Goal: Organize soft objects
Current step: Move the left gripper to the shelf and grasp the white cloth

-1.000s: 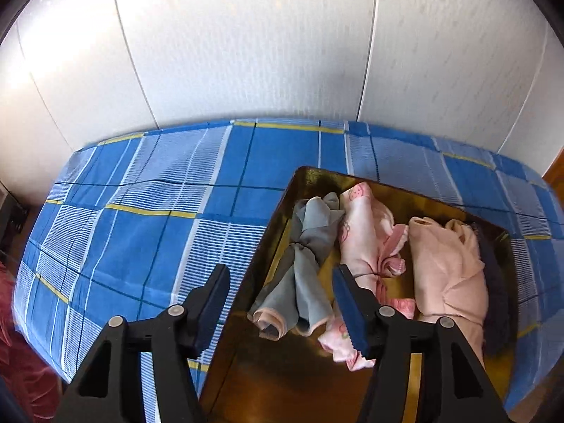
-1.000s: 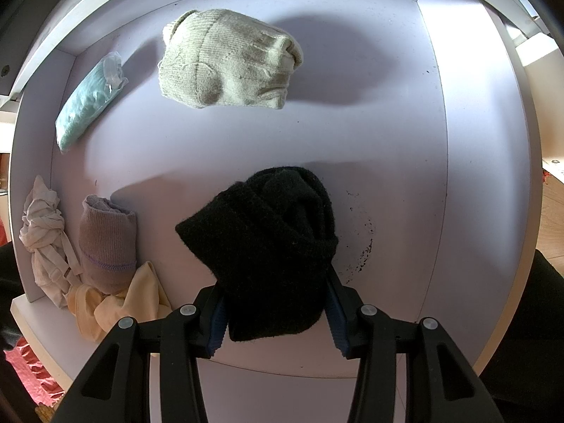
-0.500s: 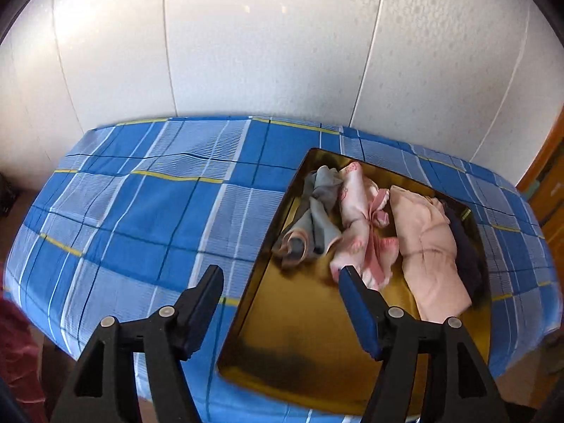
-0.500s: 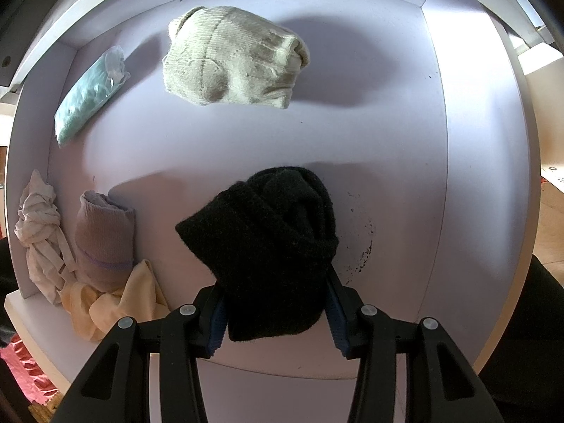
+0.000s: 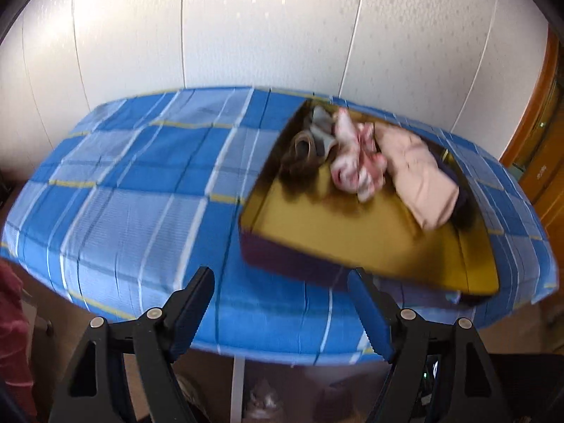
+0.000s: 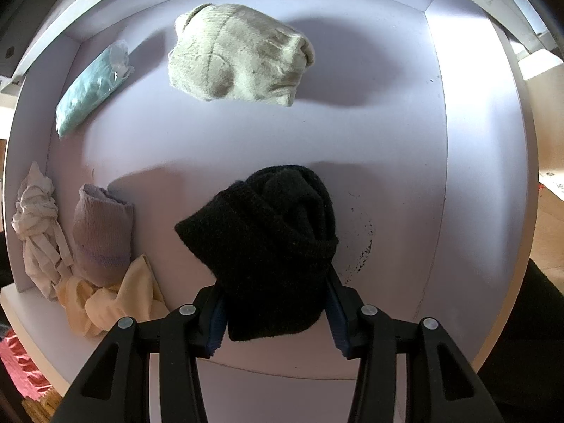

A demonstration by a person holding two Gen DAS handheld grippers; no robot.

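- Right gripper (image 6: 275, 312) jaws clamped on a black knit sock bundle (image 6: 262, 246), pinched at its near end; the rest sticks forward over the white shelf floor (image 6: 387, 148).
- Shelf compartment is white-walled; dark speck marks on the floor just right of the black bundle.
- Cream knit sock bundle (image 6: 239, 53) lies toward the back, well apart from the black one.
- Pale teal packet in clear wrap (image 6: 91, 90) leans on the left wall, back corner.
- Left front corner: mauve rolled sock (image 6: 102, 232) upright, white knotted cloth (image 6: 37, 225) beside it against the wall, yellow cloth (image 6: 109, 299) touching the mauve one at the shelf edge.
- Left gripper (image 5: 282, 308) jaws wide apart, holding nothing, hanging off the near edge of the table with the blue plaid cloth (image 5: 134, 183).
- Gold-lined tray (image 5: 352, 232) sits on the right half of the cloth; far end holds a grey bundle (image 5: 322, 130), pink-and-white bundle (image 5: 354, 165), peach bundle (image 5: 421, 179), and a dark piece (image 5: 454, 176) against the right wall.
- Left view is motion-blurred; no readable writing or labels in either view.
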